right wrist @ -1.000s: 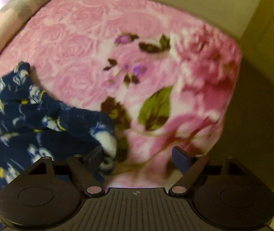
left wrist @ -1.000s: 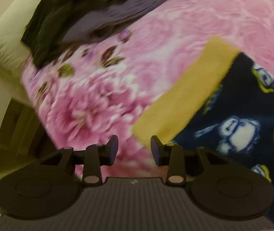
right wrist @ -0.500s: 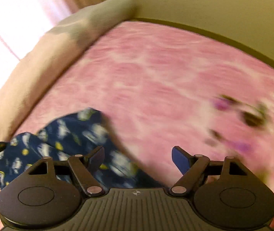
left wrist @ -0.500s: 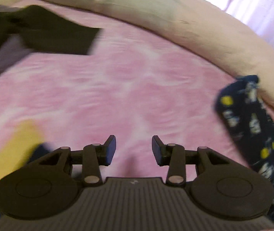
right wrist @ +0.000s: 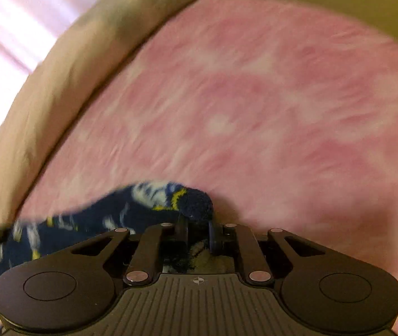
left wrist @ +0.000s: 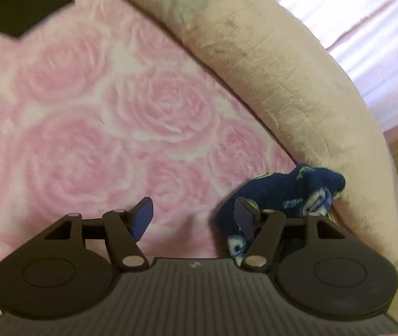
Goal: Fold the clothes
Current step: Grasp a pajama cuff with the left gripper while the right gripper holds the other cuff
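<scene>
Soft, warm daylight fills both views, coming from the curtained window, which is blown out to pale glare at the upper right of the left wrist view and at the upper left of the right wrist view. The pink rose blanket is fairly sharp in the left view, with a faint shadow just ahead of the left gripper. The right view is heavily motion-blurred: the blanket streaks and the navy printed garment smears. Fisheye distortion bends the beige cushion into an arc, and the corners darken.
</scene>
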